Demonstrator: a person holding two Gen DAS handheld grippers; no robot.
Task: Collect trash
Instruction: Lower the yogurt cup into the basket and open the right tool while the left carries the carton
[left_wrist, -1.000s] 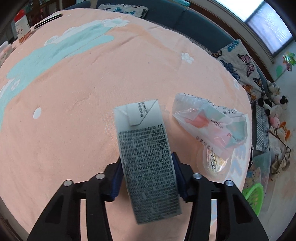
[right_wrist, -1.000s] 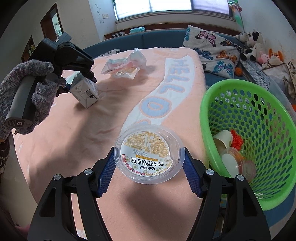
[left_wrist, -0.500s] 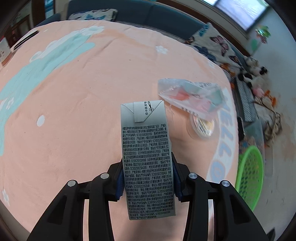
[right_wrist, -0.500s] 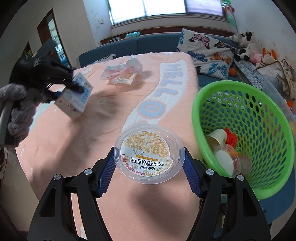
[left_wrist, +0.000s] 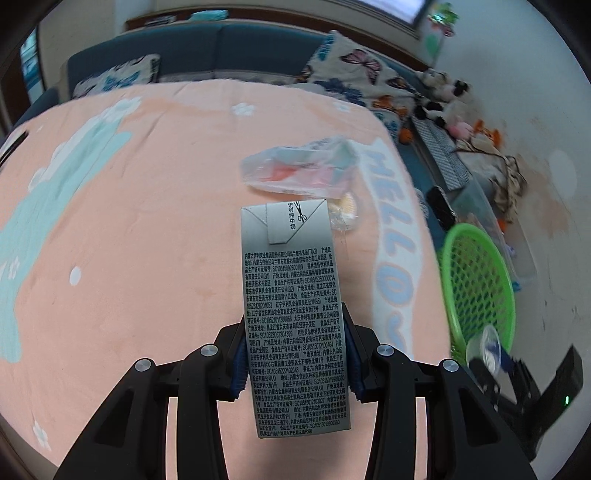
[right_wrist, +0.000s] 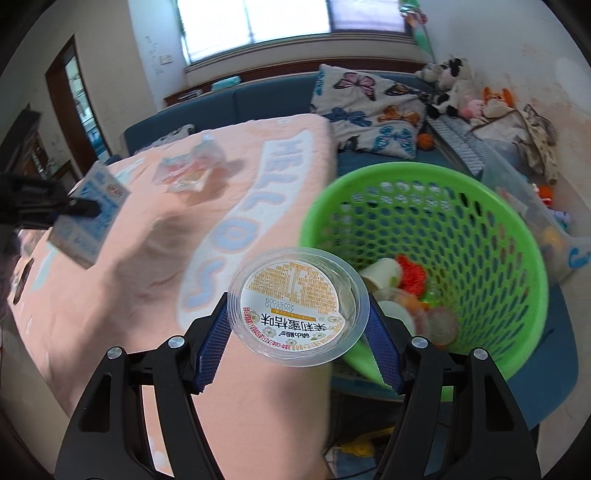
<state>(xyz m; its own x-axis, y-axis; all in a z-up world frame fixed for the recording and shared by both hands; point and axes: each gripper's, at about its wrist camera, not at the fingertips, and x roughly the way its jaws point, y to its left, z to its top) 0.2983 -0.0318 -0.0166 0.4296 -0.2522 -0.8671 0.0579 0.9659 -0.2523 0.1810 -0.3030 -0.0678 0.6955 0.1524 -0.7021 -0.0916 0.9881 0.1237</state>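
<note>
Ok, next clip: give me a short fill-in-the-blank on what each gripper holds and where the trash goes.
1. The left gripper holds a milk ____.
2. The right gripper holds a clear plastic ____.
3. The basket is coloured ____.
4. A plastic bag lies on the ____ blanket.

Missing: carton; cup; green; pink

Green basket (right_wrist: 480, 221) mouth open; trash covers its bottom.

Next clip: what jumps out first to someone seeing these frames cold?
The grey milk carton clamped in the left gripper, above the peach blanket. Then the clear cup in the right gripper, at the rim of the green basket, which already holds trash. A plastic bag lies on the blanket.
</note>
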